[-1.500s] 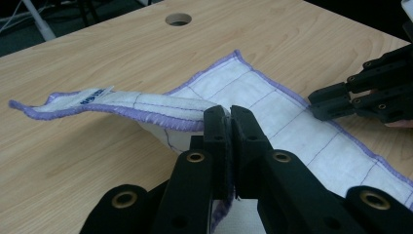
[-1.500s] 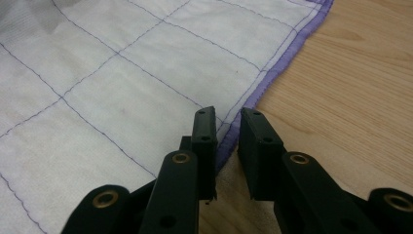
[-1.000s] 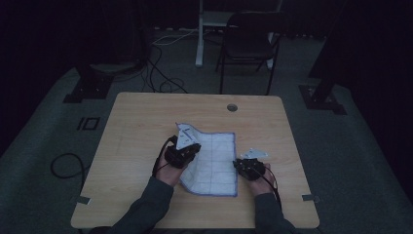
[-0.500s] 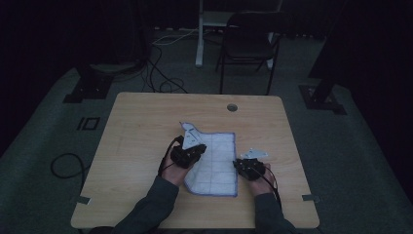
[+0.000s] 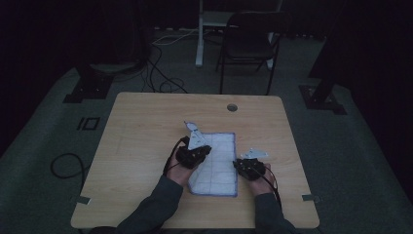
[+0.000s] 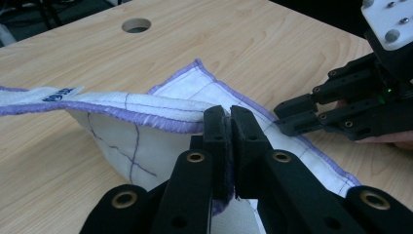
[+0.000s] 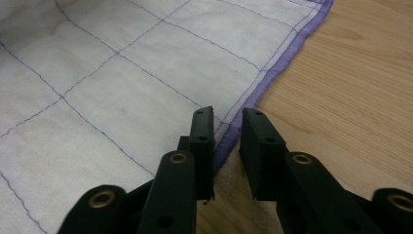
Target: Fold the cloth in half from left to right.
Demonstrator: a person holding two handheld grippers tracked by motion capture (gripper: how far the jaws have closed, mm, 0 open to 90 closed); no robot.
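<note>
Left gripper (image 6: 229, 141), lower centre of the left gripper view: jaws pinched tight on the purple hem of the white quilted cloth (image 5: 216, 158), lifting one edge into a fold. Right gripper (image 7: 226, 146), lower centre of the right gripper view: jaws narrowly parted and just been opening, straddling the cloth's hem, pads apparently not pressing. The cloth lies mid-frame in the high view on the wooden worktop (image 5: 146, 126), between both hands. Risk, as judged: with the right edge unheld, further pulling by the left gripper could drag the whole cloth sideways and skew the fold.
</note>
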